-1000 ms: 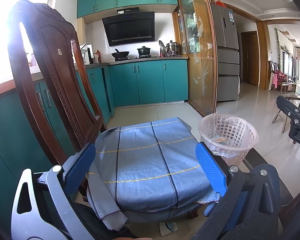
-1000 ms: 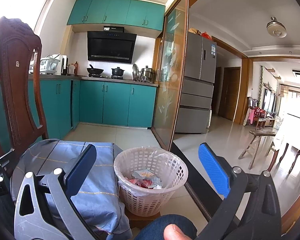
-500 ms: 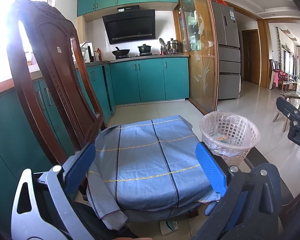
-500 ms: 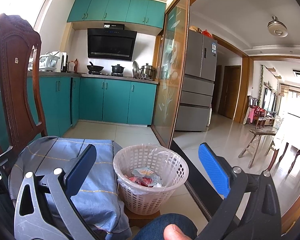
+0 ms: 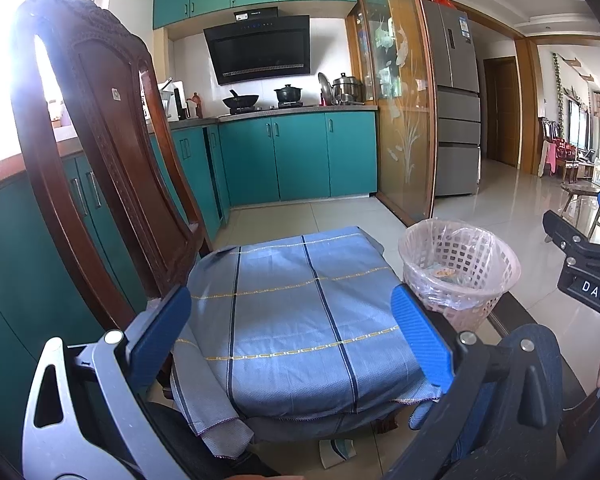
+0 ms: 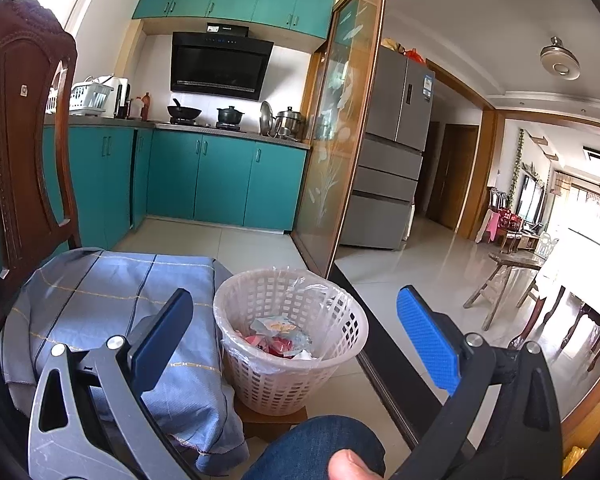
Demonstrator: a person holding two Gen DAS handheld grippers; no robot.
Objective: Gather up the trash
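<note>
Left gripper [image 5: 296, 328] spread wide, holding nothing, over the blue cloth [image 5: 300, 320] on the wooden chair [image 5: 100, 152]. Right gripper [image 6: 296, 332] also wide and holding nothing, facing the white basket [image 6: 290, 340] beside the chair; wrappers [image 6: 280, 338] lie inside it.

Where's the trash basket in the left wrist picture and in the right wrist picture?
Left wrist view: basket sits right of centre, past the chair's blue cloth, just above the left gripper's right finger.
Right wrist view: basket sits at lower centre, between the open fingers of the right gripper, wrappers visible inside.
Shared landmark: the blue cloth lies directly left of the basket in both.
</note>
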